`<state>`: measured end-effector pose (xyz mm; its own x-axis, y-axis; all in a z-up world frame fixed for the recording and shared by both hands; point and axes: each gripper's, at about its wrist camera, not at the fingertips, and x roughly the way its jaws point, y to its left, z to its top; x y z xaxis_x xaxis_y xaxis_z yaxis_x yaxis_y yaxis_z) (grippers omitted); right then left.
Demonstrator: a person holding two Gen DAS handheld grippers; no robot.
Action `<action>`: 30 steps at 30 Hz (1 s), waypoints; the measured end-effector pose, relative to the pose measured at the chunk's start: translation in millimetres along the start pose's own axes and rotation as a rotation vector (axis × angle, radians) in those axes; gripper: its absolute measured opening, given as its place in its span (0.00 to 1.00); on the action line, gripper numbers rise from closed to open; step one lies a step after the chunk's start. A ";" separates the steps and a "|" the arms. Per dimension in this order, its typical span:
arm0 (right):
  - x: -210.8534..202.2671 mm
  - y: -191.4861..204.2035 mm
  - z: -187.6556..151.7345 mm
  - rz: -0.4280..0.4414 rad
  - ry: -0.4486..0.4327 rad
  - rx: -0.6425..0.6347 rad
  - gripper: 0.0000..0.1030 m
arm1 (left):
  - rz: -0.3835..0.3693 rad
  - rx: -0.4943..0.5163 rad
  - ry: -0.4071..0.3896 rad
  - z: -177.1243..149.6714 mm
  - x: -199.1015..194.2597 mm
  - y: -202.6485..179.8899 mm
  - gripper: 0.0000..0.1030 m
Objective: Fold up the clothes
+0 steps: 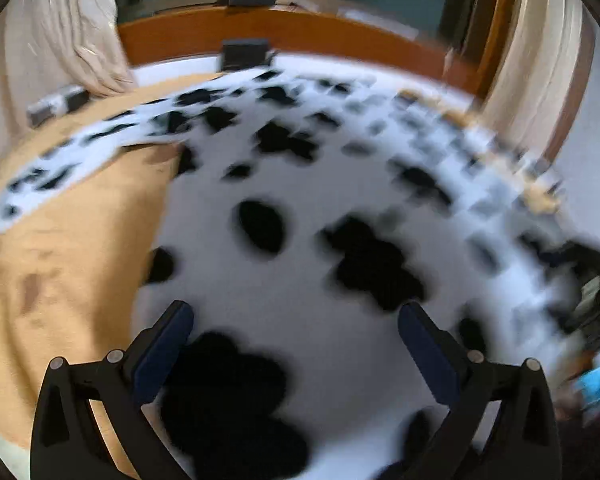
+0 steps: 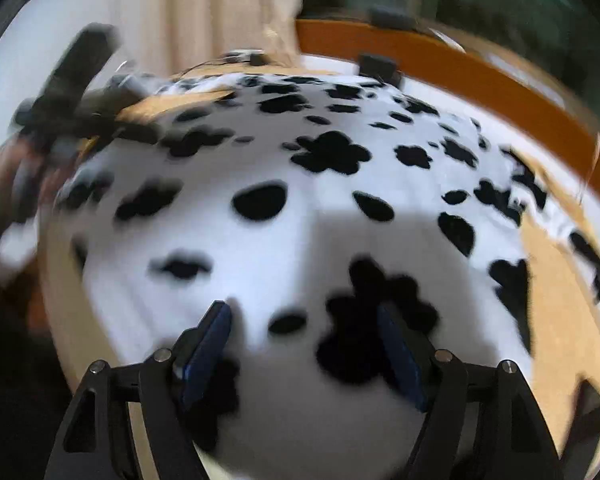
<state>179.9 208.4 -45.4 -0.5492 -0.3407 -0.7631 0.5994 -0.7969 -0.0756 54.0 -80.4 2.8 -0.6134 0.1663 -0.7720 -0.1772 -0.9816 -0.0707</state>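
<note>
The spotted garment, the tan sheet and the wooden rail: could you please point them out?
spotted garment (image 2: 300, 232): right wrist view, white middle.
tan sheet (image 1: 80, 240): left wrist view, bare patch beside the garment.
wooden rail (image 1: 300, 34): left wrist view, its face.

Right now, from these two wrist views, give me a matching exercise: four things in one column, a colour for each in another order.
Things:
1. garment
2. table surface
3. gripper pads
4. curtain

Colours:
A. dark blue
B. cream
C. white with black blotches
D. tan

Pairs: 1-C, 2-D, 3-A, 4-B
</note>
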 end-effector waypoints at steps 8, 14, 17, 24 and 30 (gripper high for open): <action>-15.7 -10.7 -15.1 0.015 0.041 0.000 0.74 | 0.035 0.044 0.075 -4.2 -7.8 2.5 1.00; -23.3 -35.2 30.1 0.003 0.069 0.012 0.75 | -0.111 -0.079 0.041 51.2 -27.7 14.0 1.00; -19.1 -62.4 66.3 0.014 -0.004 0.068 0.75 | -0.174 -0.074 0.003 92.1 -22.2 6.2 1.00; 75.4 -109.0 124.5 0.048 0.094 0.101 0.75 | -0.124 -0.082 0.210 126.4 82.4 -2.0 1.00; 78.8 -113.3 93.6 0.063 0.191 0.014 0.78 | -0.020 0.102 0.216 108.6 86.7 -12.9 0.99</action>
<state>14.2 225.2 -37.0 -0.3890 -0.2903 -0.8743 0.6203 -0.7842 -0.0156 -80.5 -43.2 5.4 -0.4325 0.1508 -0.8890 -0.2708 -0.9621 -0.0314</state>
